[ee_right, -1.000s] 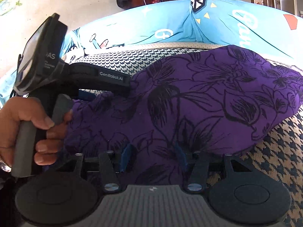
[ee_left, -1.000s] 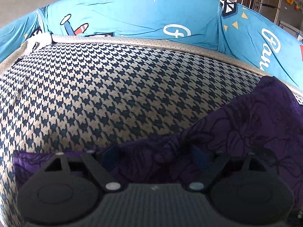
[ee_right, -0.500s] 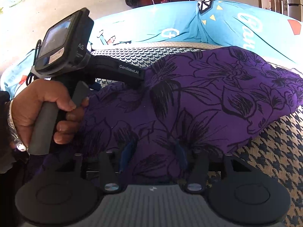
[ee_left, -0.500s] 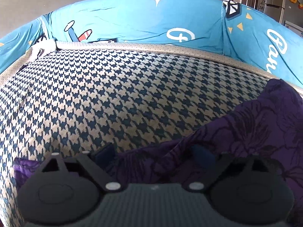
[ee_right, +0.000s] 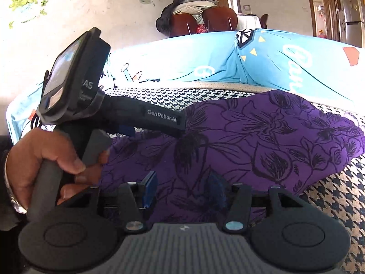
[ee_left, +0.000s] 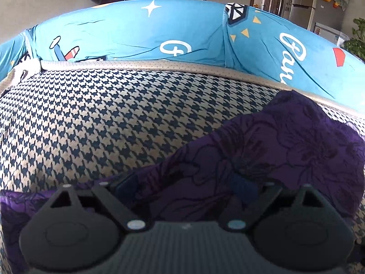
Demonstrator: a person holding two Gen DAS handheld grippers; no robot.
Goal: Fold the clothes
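Purple cloth printed with black outline flowers, the garment (ee_left: 285,150) lies on a houndstooth cover (ee_left: 114,118) woven in dark blue and beige. In the left wrist view its long axis runs from the lower left corner up to the right, where it ends in a rounded hump just below the beige perforated border (ee_left: 159,65) of the cover. The fabric looks thin and soft, with loose wrinkles. The left gripper (ee_left: 182,187) stands wide, its blue pads far apart, with a fold of the garment lying between them; no pad visibly presses on the cloth. Behind the cover rises a smooth light-blue sheet (ee_left: 136,29) with white lettering and a star.

In the right wrist view the garment (ee_right: 262,141) spreads across the middle, its long axis going from lower left to upper right, the far end rounded and bunched. The right gripper (ee_right: 182,188) is at a middling width, and the cloth is gathered between its blue pads, which sit against it on both sides. At left a hand (ee_right: 45,157) grips the grey handle of the left gripper (ee_right: 173,123), whose black body reaches over the garment's near edge.
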